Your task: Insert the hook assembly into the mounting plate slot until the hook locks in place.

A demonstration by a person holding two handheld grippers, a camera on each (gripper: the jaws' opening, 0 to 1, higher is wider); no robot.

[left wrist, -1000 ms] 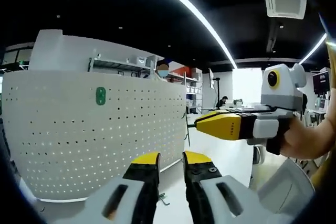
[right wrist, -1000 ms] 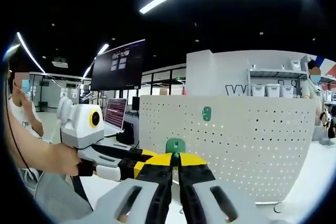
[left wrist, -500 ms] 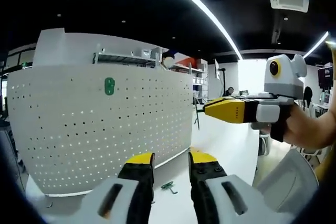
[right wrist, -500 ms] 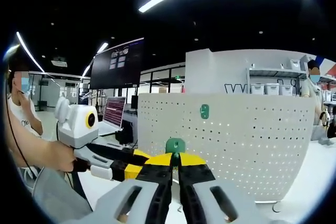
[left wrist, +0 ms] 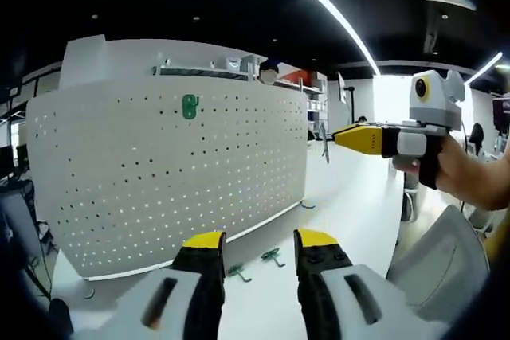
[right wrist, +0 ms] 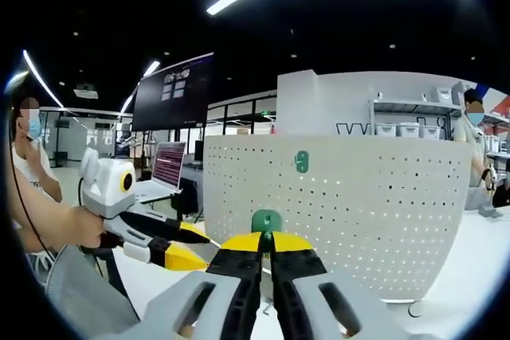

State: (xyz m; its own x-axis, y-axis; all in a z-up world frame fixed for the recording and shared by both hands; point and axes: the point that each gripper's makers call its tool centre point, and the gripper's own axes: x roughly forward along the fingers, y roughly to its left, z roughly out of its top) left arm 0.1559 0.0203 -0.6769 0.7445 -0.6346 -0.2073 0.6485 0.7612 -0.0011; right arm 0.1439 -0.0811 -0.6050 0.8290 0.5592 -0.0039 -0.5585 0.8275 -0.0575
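1. The right gripper point(right wrist: 266, 243) has its fingers point(right wrist: 239, 256) closed on a green hook assembly point(right wrist: 266, 221), whose rounded head stands up just past the tips. The left gripper point(left wrist: 255, 246) holds nothing, its fingers point(left wrist: 202, 254) parted with bare worktop between them.
2. The white perforated mounting plate point(right wrist: 351, 212) stands upright on the white worktop point(left wrist: 358, 220), beyond the held hook and apart from it. One green hook point(right wrist: 302, 162) already sits in the plate near its top edge.
3. Two more green hooks point(left wrist: 273, 255) lie loose on the worktop at the foot of the plate, just beyond the left gripper.
4. I judge this to be the approach: hook in hand, carried toward the plate, insertion not yet begun.
5. The next move calls for lining the hook's back with a slot, pressing it in squarely until it locks.
6. No container is in play; the shelf bins far behind the plate are too small to judge.
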